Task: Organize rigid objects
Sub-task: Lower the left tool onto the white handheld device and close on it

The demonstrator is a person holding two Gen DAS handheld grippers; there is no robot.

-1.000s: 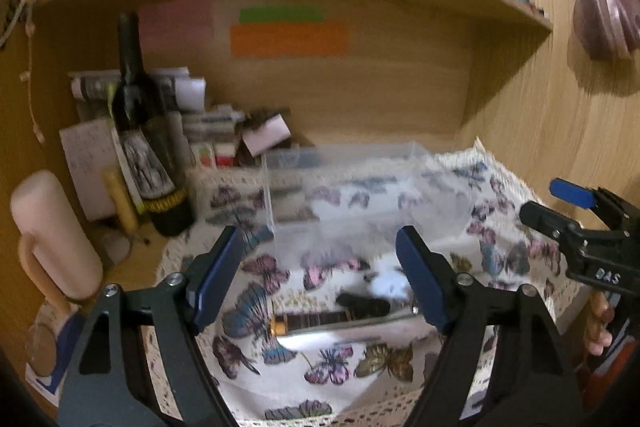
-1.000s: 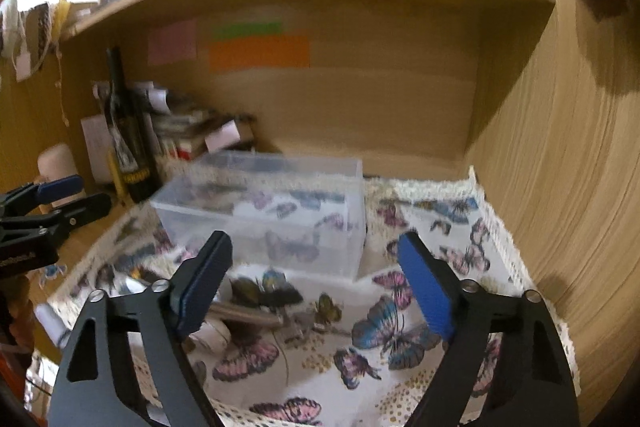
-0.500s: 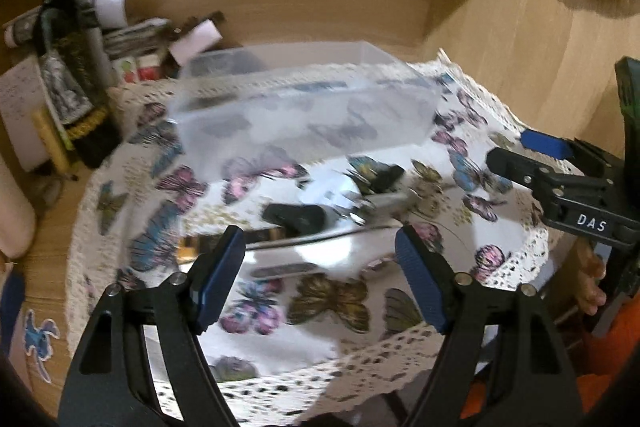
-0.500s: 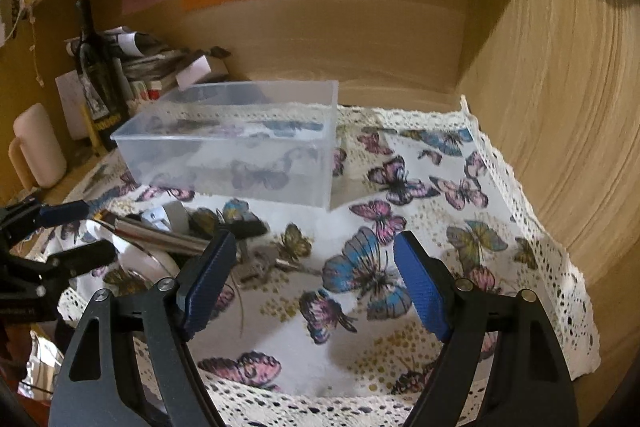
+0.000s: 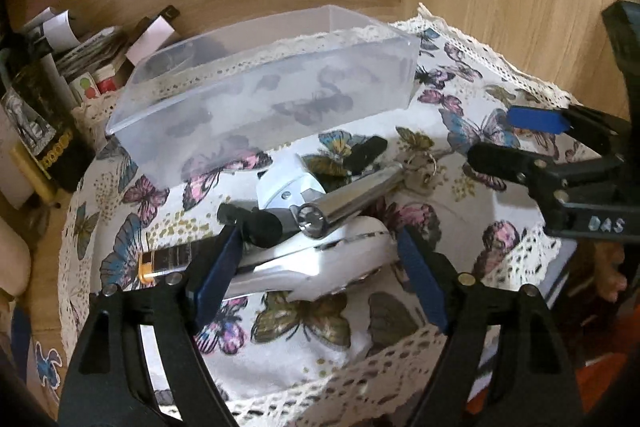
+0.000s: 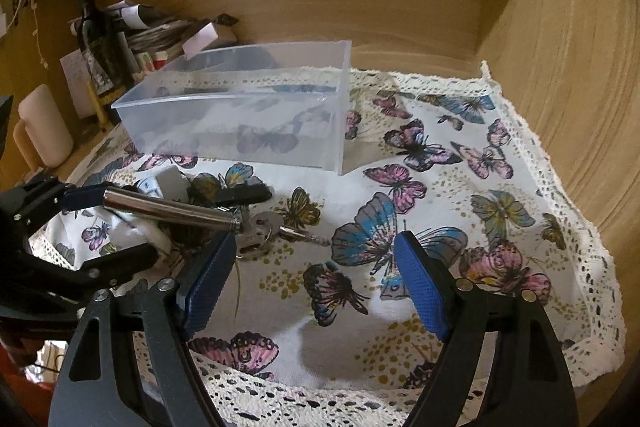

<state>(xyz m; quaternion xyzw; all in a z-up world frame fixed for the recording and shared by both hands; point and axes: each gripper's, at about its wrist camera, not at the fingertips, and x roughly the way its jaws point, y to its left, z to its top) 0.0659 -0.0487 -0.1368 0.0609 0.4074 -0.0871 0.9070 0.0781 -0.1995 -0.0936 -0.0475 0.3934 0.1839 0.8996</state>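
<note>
A: What's in the pile?

B: A shiny metal tube (image 5: 352, 197) lying slantwise across a white piece (image 5: 320, 263), a black clip (image 5: 366, 151) behind it, keys (image 6: 260, 233) at its far end.

A: And the bin (image 6: 240, 115)?

B: Clear plastic, open-topped, upright on the butterfly cloth (image 6: 460, 187) just behind the pile. I can't tell what's inside.

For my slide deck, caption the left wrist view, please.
Open left hand-held gripper poised over a metal tube in clutter on a butterfly cloth, clear bin behind.
</note>
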